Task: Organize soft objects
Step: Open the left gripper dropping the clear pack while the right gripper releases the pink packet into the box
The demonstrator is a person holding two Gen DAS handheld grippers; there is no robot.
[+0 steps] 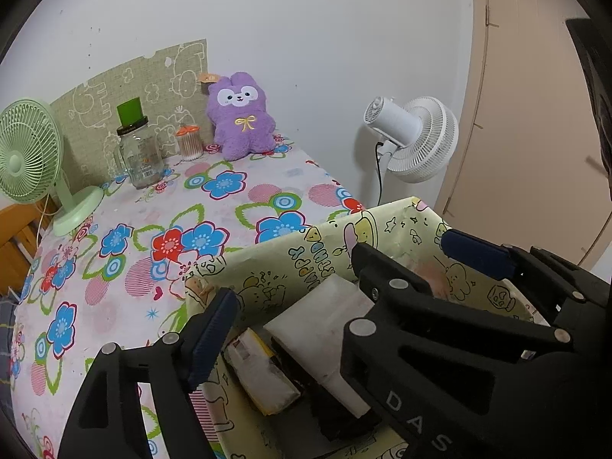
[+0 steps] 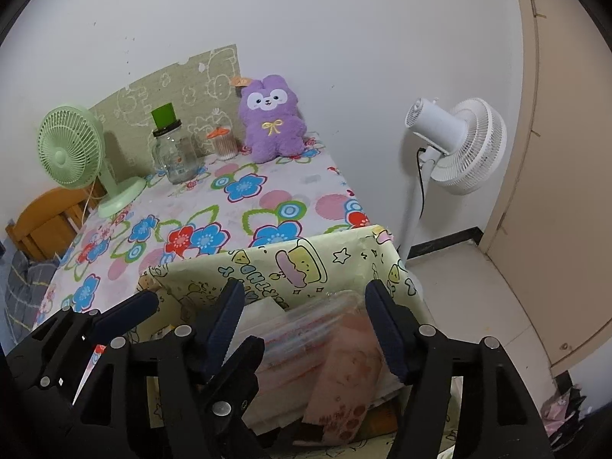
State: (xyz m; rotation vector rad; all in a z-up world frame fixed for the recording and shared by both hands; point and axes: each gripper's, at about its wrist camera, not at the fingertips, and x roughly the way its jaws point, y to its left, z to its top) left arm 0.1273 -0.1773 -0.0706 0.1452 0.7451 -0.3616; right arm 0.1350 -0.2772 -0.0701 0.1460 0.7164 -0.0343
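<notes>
Grippers: left gripper (image 1: 290, 325) and right gripper (image 2: 306, 329) both hung released over the box, jaws spread, nothing pinched.
Box: yellow cartoon-print box (image 2: 306, 264) stood at the table's near edge, open-topped, probably to collect the soft things.
Contents: crinkly clear packet (image 2: 329, 329) and white pad (image 1: 329, 306) lay inside.
Plush: fuzzy purple bunny (image 1: 241, 114) sat propped against the wall, well apart.
Cloth: smooth floral tablecloth (image 1: 153, 206).
</notes>
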